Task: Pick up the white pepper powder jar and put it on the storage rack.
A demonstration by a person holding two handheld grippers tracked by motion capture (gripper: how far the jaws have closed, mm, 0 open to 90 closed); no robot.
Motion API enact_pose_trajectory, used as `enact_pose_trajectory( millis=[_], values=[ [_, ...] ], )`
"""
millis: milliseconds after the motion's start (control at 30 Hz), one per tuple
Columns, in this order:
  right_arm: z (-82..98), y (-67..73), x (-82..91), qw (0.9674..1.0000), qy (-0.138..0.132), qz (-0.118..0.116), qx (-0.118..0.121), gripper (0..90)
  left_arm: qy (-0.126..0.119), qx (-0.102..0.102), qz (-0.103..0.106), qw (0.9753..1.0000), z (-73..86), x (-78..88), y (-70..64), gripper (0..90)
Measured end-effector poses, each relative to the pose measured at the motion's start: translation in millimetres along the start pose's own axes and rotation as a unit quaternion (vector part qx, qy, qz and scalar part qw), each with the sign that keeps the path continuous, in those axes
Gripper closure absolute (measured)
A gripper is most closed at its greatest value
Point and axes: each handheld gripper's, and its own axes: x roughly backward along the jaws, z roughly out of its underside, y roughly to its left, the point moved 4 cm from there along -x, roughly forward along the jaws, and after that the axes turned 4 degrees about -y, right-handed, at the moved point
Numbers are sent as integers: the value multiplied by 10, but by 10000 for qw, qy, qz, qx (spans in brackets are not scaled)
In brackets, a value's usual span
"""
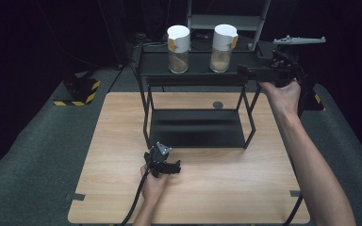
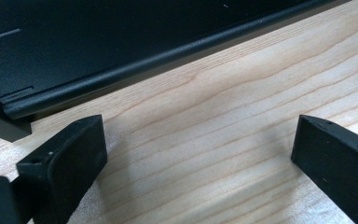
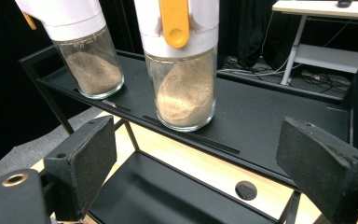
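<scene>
Room: dark all round, grey floor, black curtains behind — light falls mainly on the wooden tabletop (image 1: 122, 141).
Rack: a black two-tier shelf rack (image 1: 193, 75) stands at the far half of the tabletop; its lower shelf (image 1: 195, 129) is bare.
Jars: two glass jars with white lids sit upright on the top shelf, a little apart, each partly filled with tan powder — the near jar (image 3: 185, 88) has an orange tab on its lid, the far jar (image 3: 91, 65) stands beyond it.
Right gripper: the right gripper (image 1: 245, 71) is held level at the shelf's right end, aimed at the near jar, probably lining up a side grasp; its jaws stand wide with nothing between them.
Left gripper: the left gripper (image 1: 173, 167) rests low over the tabletop just before the rack's lower shelf, seemingly parked out of the way; jaws wide, holding nothing.
</scene>
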Motion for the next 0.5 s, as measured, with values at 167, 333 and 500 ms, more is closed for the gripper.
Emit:
enact_pose_trajectory(
  millis=[167,333,500],
  values=[
    [38,-31,46,10000,-28,-4,-42,120,-2,0,1,10000,1,0,0,34],
    [81,-44,77,10000,-52,-52,-39,120,0,-1,0,10000,0,0,0,34],
    [125,-48,102,9999,-43,-92,-36,120,0,-1,0,10000,0,0,0,34]
  ],
)
